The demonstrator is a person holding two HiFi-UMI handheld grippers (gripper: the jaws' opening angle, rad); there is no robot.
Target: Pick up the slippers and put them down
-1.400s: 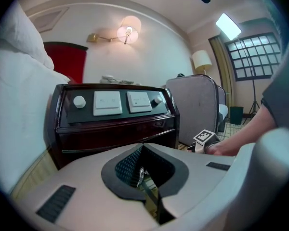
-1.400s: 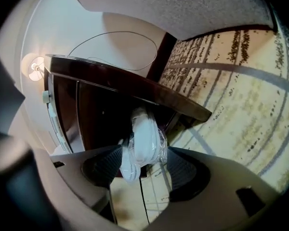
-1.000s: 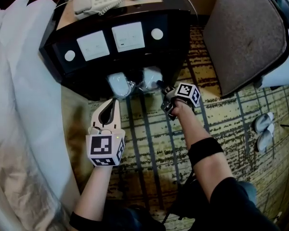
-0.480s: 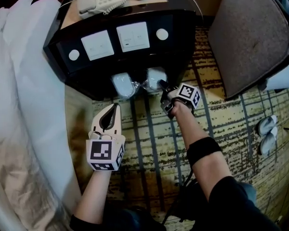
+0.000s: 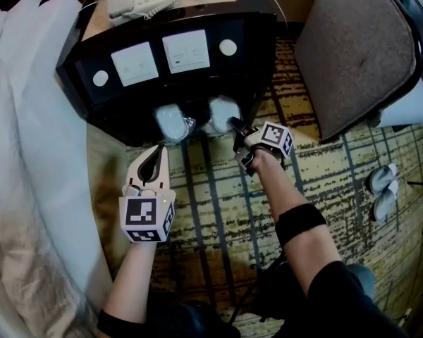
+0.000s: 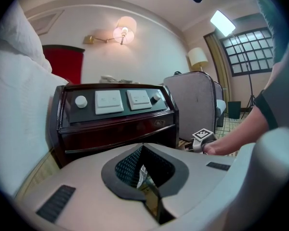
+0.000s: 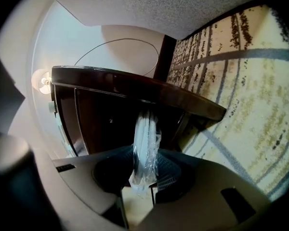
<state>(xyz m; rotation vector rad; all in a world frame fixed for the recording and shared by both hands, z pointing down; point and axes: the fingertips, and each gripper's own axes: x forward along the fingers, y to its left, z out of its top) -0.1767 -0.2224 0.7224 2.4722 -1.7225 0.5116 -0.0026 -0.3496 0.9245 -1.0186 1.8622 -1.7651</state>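
Upper centre of frame: dark nightstand (image 5: 261, 55). Lower, centre-left: left gripper (image 5: 162, 153), jaws shut, empty. Centre-right: right gripper (image 5: 234, 124), jaws just closing, clamped on plastic-wrapped slipper (image 5: 222, 111). Just left, second wrapped slipper (image 5: 170, 120) at nightstand's base.

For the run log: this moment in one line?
right tool: jaws just closed on wrapped slippers; left tool: shut, empty; other pack: under nightstand
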